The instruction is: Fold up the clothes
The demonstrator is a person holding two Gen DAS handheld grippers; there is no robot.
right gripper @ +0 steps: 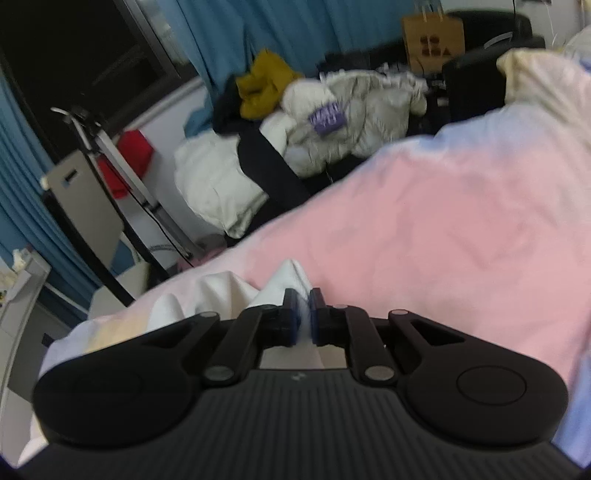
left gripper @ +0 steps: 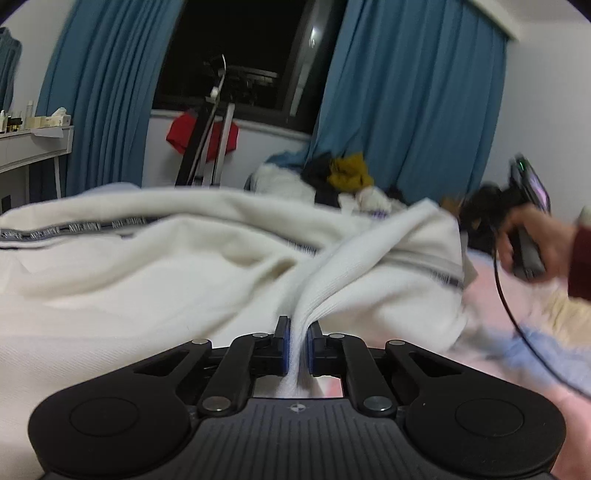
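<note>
Through the right wrist view we see our right tool point(right gripper: 303, 314) closed on a pinch of white cloth point(right gripper: 284, 282), which bunches up just left of its blue-padded fingers point(right gripper: 292, 317). Beneath and beyond it spreads a pink bedcover point(right gripper: 443, 221). Past the bed's edge lies a blurred heap of clothes point(right gripper: 332, 118), a mustard garment point(right gripper: 264, 83) on top, against blue curtains point(right gripper: 236, 33). A brown paper bag point(right gripper: 432, 40) stands further right.
</note>
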